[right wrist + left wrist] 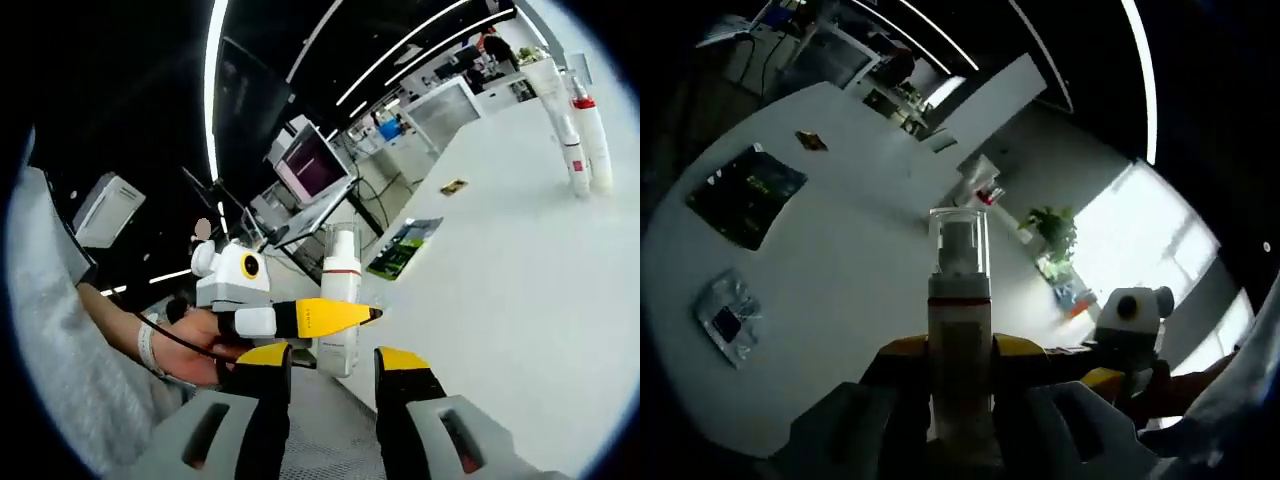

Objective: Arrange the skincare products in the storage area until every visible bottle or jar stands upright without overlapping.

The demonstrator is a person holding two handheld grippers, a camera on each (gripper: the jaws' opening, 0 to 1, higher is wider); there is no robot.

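Presently, my notes:

Progress: two tall bottles with red bands already stand upright, side by side, at the upper right of the right gripper view; whether they touch I can't quite tell at that distance. The pump bottle is off the desk, so at least one placement is left.

My left claw: closed on the pump bottle low on its body, a yellow-tipped jaw on either side. The bottle rises upright through the centre of the left gripper view, clear cap on top.

My right claw: jaws parted, nothing between them. The pump bottle sits just above and beyond its tips at centre frame.

Other items: a dark packet, a silvery sachet and a small brown scrap lie flat on the desk at the left of the left gripper view.

Next, I judge: stand the bottle on bare desk near the pair.
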